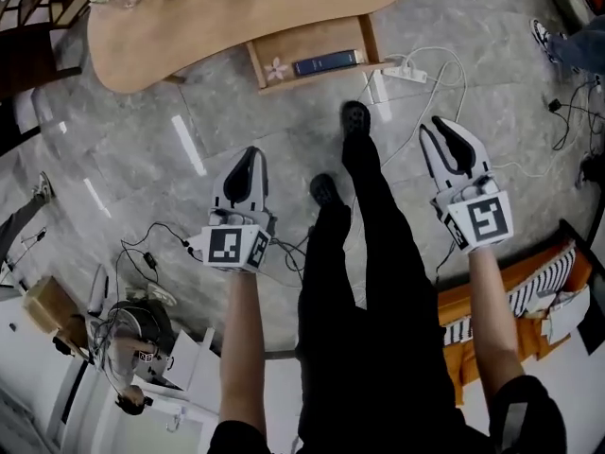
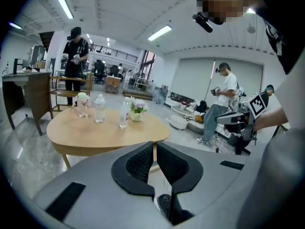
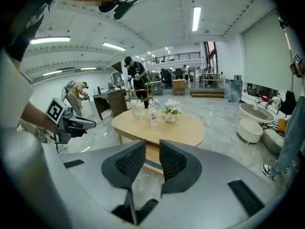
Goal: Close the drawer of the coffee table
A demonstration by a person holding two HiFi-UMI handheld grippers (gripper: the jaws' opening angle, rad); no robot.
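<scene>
**Both grippers short of the open drawer**

Surroundings. The wooden coffee table (image 1: 236, 17) carries clear bottles (image 2: 99, 109) and a small pot of flowers (image 2: 137, 109) on its top. On the grey marble floor to the right of the table lie a white power strip (image 1: 406, 72) and loops of white cable (image 1: 452, 64); more black cables (image 1: 156, 239) trail at my lower left. An orange item with striped cloth (image 1: 529, 282) sits at the far right. Other people stand in the room beyond the table. My own black-trousered legs fill the middle of the head view, with the forward shoe (image 1: 354, 118) planted on the floor just before the table; this shoe is the nearest thing to the way in.

Task thing. The drawer (image 1: 312, 50) stands pulled out from under the tabletop on the side facing me. Inside it lie a dark-blue book (image 1: 326, 62) and a small pale flower (image 1: 277, 68).

Grippers. The left gripper (image 1: 250, 156) has its jaws together, tips all but touching, with nothing clamped. The right gripper (image 1: 442, 129) has its jaws a little apart and nothing between the pads. The drawer lies ahead of both and between them sideways, well apart from each. In the right gripper view, part of the drawer shows through the gap in the jaws, below the table edge.
</scene>
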